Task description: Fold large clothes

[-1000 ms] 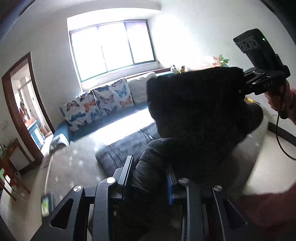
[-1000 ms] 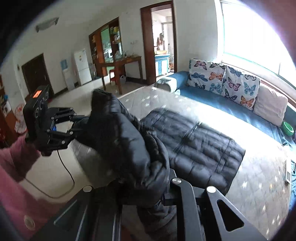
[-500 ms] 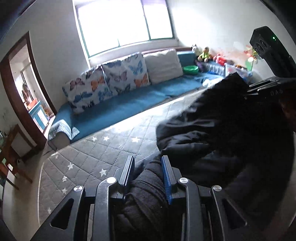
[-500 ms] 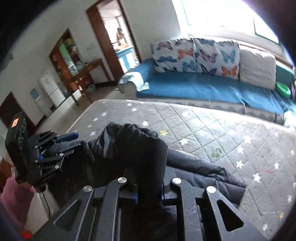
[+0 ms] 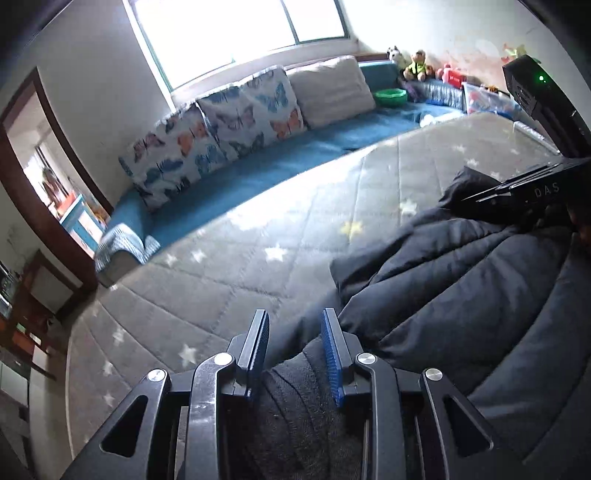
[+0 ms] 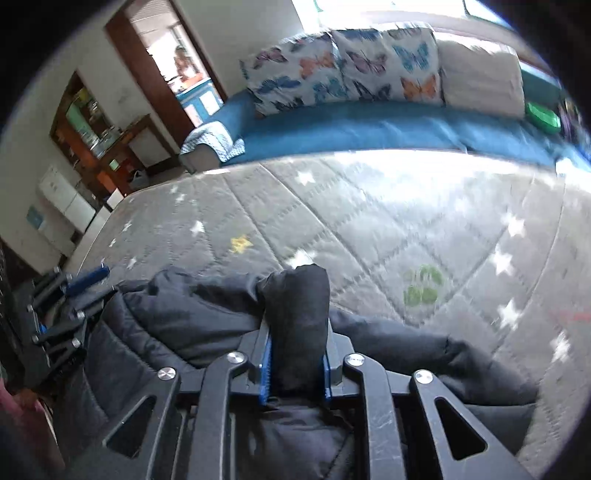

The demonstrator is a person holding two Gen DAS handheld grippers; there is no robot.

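Room behind the grey star-quilted mattress (image 5: pixel 229 280)

A blue sofa (image 5: pixel 258 177) runs along the mattress's far edge, with two butterfly cushions (image 5: pixel 218 125) and a plain beige one (image 5: pixel 332 90); a green bowl (image 5: pixel 389 98) and soft toys (image 5: pixel 415 66) sit at its right end under the window (image 5: pixel 240 29).

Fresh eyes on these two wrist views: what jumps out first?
The dark puffer jacket heaped on the grey star-quilted mattress, low in both views. Each gripper has a fold of it between its blue-padded fingers: the left gripper at bottom centre, and the right gripper, whose jaws are opening. Behind, the butterfly cushions on the blue sofa.
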